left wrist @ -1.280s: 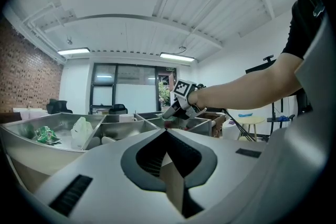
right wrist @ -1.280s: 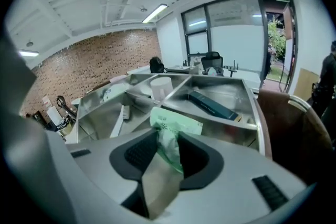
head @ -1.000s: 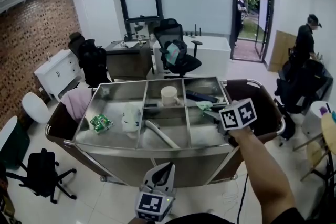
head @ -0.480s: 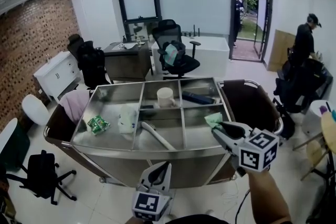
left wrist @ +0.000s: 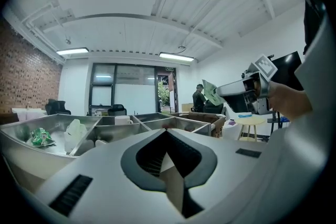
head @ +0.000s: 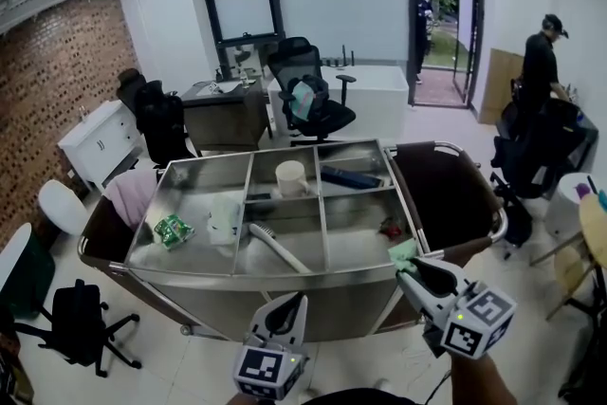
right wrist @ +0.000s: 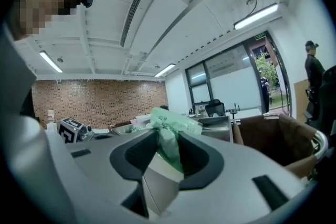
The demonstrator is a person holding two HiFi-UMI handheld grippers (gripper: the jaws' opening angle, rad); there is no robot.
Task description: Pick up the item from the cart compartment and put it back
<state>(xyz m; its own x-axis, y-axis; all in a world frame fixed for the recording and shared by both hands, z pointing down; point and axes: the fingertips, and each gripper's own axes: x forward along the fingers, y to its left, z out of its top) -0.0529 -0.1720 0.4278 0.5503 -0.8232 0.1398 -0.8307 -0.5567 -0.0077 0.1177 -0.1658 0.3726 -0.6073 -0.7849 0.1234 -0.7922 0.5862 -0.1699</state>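
Note:
The steel cart (head: 285, 274) has several open compartments. My right gripper (head: 410, 266) hangs over its front right corner, shut on a crumpled pale green packet (head: 402, 250). In the right gripper view the packet (right wrist: 169, 131) is pinched between the jaws of that gripper (right wrist: 167, 159) and bulges above them. The left gripper view also catches the packet (left wrist: 210, 92), held in the air to the right. My left gripper (head: 286, 310) stays low in front of the cart, its jaws together with nothing in them (left wrist: 167, 134).
In the cart lie a green snack bag (head: 173, 230), a white bottle (head: 223, 215), a white cup (head: 290, 176), a dark flat item (head: 349, 176), a white tube (head: 278, 248) and a small red thing (head: 391, 229). A brown bag (head: 446, 194) hangs at its right end. A person (head: 541, 62) stands far right.
My right gripper has pulled back out of the cart's right compartments, toward me and down, carrying the green packet. The left gripper has barely moved.

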